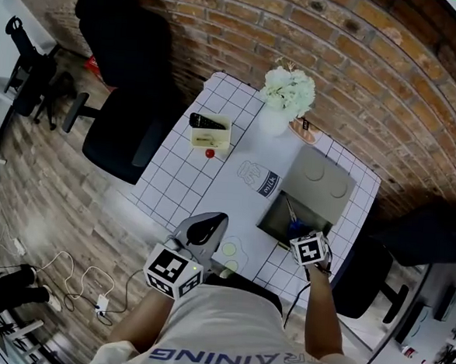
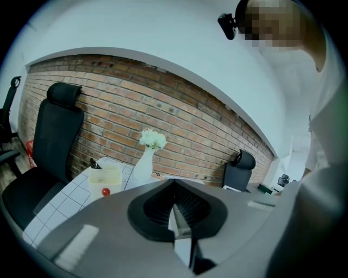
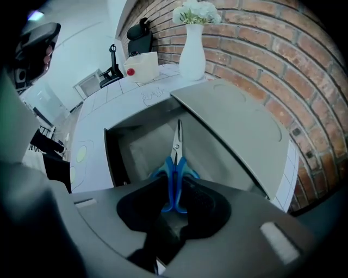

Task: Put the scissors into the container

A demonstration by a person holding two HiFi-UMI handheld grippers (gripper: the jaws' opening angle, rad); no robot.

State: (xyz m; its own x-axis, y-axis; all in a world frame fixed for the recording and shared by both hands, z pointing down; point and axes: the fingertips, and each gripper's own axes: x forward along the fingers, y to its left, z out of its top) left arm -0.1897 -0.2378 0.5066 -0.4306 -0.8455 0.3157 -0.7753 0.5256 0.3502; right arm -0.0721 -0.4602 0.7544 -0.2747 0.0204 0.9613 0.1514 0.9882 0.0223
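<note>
Right gripper view: the scissors (image 3: 175, 163) were seen clamped by their blue handles in the right gripper (image 3: 175, 191), blades toward 12 o'clock over the open container (image 3: 136, 145), where an early release was judged likely to snag them on the lid (image 3: 244, 136) at 2 o'clock, while the left gripper (image 2: 176, 213) was seen closed and empty.

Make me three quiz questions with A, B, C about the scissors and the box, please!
1. Where are the scissors? A) over the open box B) on the chair C) beside the vase
2. What colour are their handles? A) red B) blue C) green
3. The box lid is: A) shut B) missing C) open

Answers: A, their blades point into the box; B, the handles are bright blue; C, the lid lies swung back and the inside shows.
</note>
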